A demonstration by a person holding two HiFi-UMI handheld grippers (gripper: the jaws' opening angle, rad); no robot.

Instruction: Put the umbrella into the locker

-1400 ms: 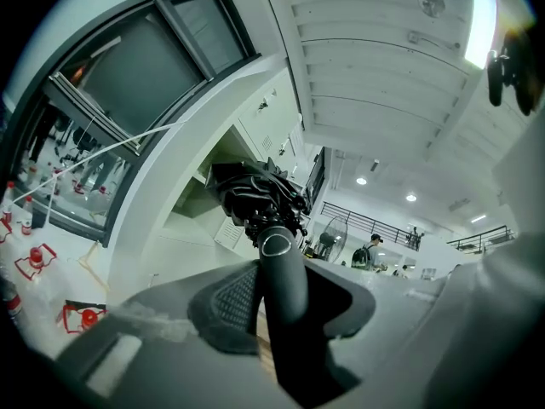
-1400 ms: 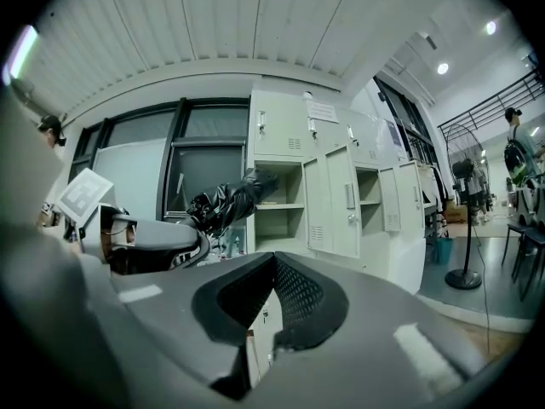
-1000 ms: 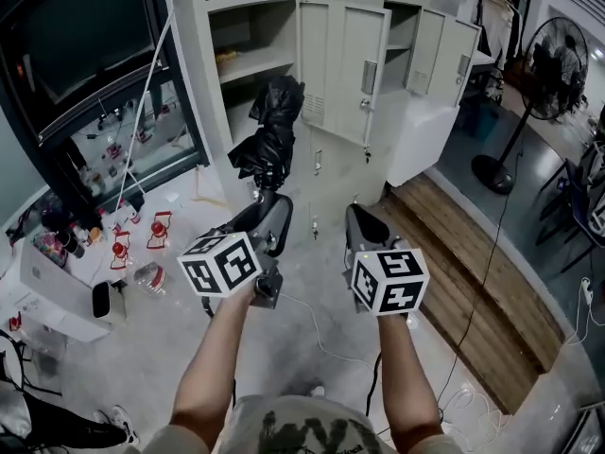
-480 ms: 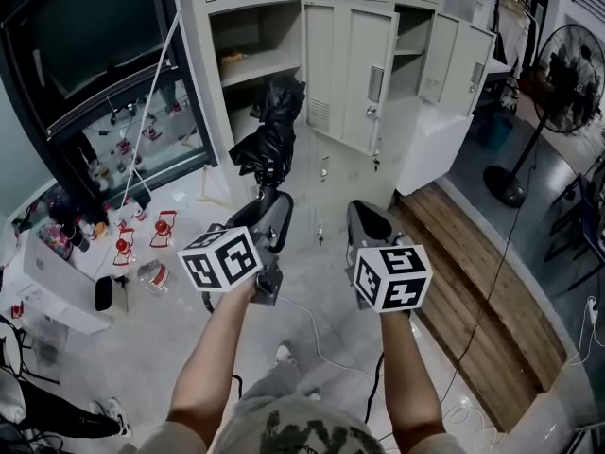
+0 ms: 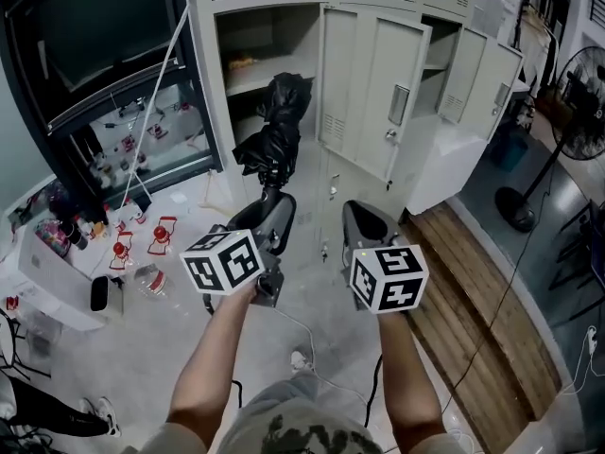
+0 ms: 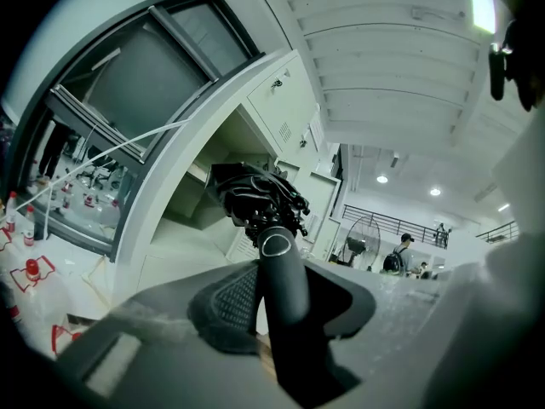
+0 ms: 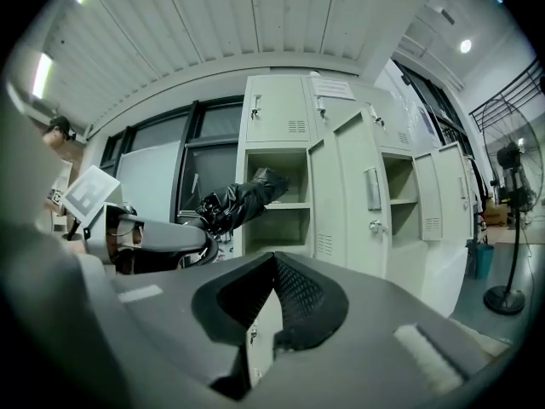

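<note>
A folded black umbrella (image 5: 274,130) points level at the grey locker (image 5: 213,74), its tip just before the open compartment (image 5: 269,41) with a shelf. My left gripper (image 5: 272,201) is shut on the umbrella's black handle (image 6: 281,288); the bunched canopy (image 6: 255,198) shows beyond the jaws. My right gripper (image 5: 356,214) hangs beside it to the right, shut and empty, its jaws meeting at the tip (image 7: 274,301). In the right gripper view the umbrella (image 7: 243,198) reaches toward the open compartment (image 7: 285,190).
Several locker doors (image 5: 392,102) stand open at the right of the compartment. A wooden platform (image 5: 473,291) and a floor fan (image 5: 577,83) are at the right. Red items (image 5: 161,230), a white box (image 5: 47,282) and a cable litter the floor. A white pole (image 5: 151,112) leans left.
Both grippers have moved forward toward the locker, the umbrella carried along. The lockers now look nearer and sit further right in the head view.
</note>
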